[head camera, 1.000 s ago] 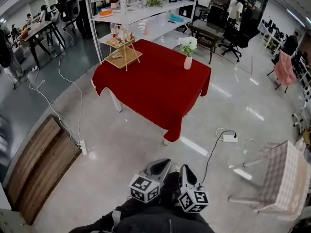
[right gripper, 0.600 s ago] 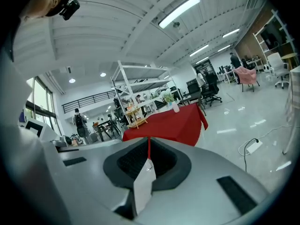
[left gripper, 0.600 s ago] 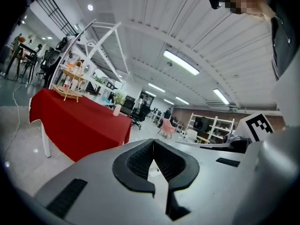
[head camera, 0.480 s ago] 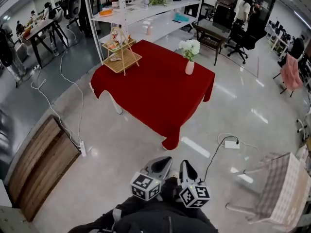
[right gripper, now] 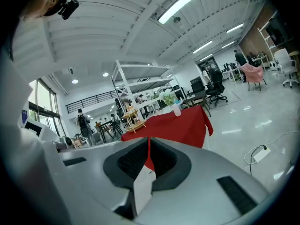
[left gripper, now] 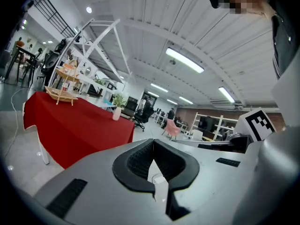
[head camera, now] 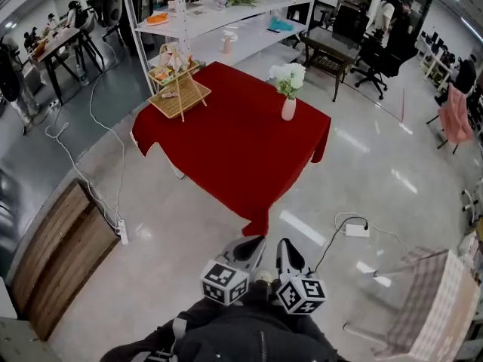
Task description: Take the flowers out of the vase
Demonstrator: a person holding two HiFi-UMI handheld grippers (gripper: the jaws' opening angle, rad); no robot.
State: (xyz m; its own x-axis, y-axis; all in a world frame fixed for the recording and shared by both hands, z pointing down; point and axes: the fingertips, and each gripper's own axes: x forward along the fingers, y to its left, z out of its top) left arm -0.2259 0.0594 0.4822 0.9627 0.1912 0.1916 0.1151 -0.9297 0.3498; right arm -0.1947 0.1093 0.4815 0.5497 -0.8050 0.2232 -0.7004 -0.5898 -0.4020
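White flowers stand in a small pale pink vase on the far right part of a table with a red cloth. My left gripper and right gripper are held side by side low in the head view, well short of the table's near corner. Both are shut with nothing in them. In the left gripper view the vase is small and far beyond the left gripper. The right gripper view shows the vase above the right gripper.
A wooden tiered stand sits on the table's far left. A white shelf rack rises behind the table. A power strip with cable lies on the floor at right, near a checked-cloth seat. Wooden boards lie at left.
Both grippers have been carried forward together toward the red table, which now sits nearer and a little further left in the head view. Their jaws stay shut.
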